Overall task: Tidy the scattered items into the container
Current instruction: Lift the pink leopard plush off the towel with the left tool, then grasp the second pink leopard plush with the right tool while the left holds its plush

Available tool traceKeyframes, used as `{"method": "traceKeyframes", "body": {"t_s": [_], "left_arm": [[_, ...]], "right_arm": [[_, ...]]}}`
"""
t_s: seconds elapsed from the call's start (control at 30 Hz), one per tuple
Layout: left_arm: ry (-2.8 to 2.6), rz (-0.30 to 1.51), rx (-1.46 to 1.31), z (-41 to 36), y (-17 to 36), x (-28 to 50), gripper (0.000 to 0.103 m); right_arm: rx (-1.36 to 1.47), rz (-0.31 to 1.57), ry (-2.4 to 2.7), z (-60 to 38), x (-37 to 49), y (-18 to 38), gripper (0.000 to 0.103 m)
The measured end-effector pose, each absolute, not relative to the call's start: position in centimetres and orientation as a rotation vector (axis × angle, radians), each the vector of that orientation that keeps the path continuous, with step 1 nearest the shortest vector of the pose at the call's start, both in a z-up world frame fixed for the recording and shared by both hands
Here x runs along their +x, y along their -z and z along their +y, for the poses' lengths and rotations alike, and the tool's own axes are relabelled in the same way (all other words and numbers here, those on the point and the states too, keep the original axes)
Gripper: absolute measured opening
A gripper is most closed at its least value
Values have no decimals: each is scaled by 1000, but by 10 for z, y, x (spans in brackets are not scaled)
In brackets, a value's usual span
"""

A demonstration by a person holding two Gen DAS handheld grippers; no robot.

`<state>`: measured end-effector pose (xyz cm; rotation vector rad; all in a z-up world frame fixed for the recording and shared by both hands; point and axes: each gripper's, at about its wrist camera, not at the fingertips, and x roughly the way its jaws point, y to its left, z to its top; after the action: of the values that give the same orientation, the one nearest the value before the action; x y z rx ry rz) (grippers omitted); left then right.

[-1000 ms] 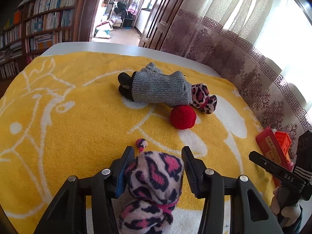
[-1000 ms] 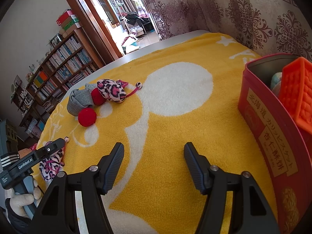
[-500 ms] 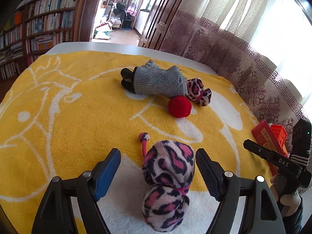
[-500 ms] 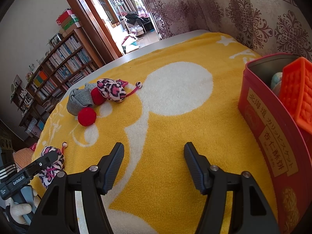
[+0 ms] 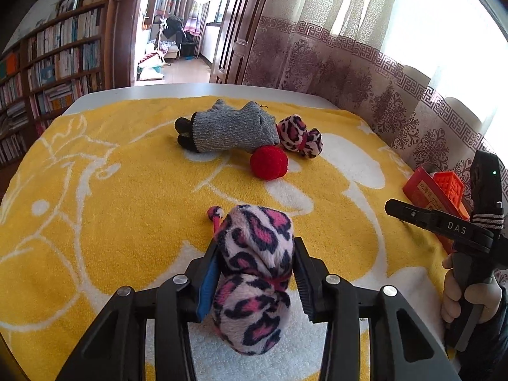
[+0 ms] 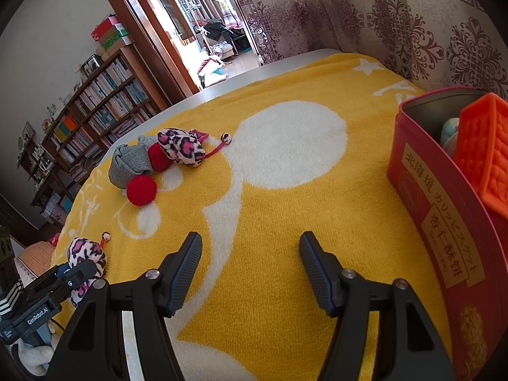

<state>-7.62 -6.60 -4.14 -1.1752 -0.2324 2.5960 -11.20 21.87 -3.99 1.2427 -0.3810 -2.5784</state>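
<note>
1. The left gripper [image 5: 255,270] has just closed its jaws, and its fingers [image 5: 209,273] now pinch a leopard-print pouch [image 5: 254,273] from both sides. The pouch's lower end sits between the gripper's black arms, so whether it rests on the yellow towel [image 5: 111,222] or is lifted cannot be told.
2. The pouch's cord runs away from the gripper, ending in a small bead [image 5: 215,212] on the towel just past the pouch (most of the cord is hidden behind the plush).
3. The right gripper [image 6: 250,270] hangs over bare towel with its fingers [image 6: 187,263] spread wide and nothing between them. The hand [image 5: 460,289] holding it shows at the edge of the left view.
4. Just right of the right gripper stands the red tin [image 6: 428,190], cut off by the frame edge, with an orange block [image 6: 485,149] sticking out of it and something pale half hidden behind that.
5. Open towel lies between the grippers and the farther things.
6. Farther off, close together, lie a red ball [image 5: 269,162], a grey sock [image 5: 231,130] and a second leopard-print pouch [image 5: 300,135]. The sock partly covers another red thing [image 6: 157,157].
7. Beyond them the towel ends and the grey table edge [image 5: 203,89] shows.
</note>
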Motion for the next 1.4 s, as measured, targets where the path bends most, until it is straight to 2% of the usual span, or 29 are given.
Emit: {"method": "traceKeyframes", "body": {"t_s": [0.2, 0.43, 0.8, 0.87, 0.93, 1.03, 1.13, 1.4], "left_arm": [[-2633, -304, -1111, -75, 32, -72, 44], [-2629, -353, -1070, -77, 24, -69, 44], [-2603, -384, -1081, -76, 26, -71, 44], [-2598, -386, -1087, -76, 27, -73, 44], [-2592, -383, -1088, -75, 27, -73, 44], [-2589, -377, -1085, -75, 28, -74, 44], [-2587, -379, -1093, -75, 29, -74, 44], [-2591, -350, -1071, -71, 27, -71, 44]], "right_arm": [[1239, -353, 2554, 210, -115, 29, 68], [1214, -81, 2515, 156, -147, 1, 68], [1291, 101, 2495, 104, -229, 31, 68], [1294, 128, 2497, 97, -236, 36, 63], [1302, 170, 2485, 91, -240, 42, 48], [1276, 219, 2519, 86, -235, 44, 42], [1246, 229, 2562, 88, -225, 38, 39], [1169, 111, 2591, 117, -178, 6, 39]]}}
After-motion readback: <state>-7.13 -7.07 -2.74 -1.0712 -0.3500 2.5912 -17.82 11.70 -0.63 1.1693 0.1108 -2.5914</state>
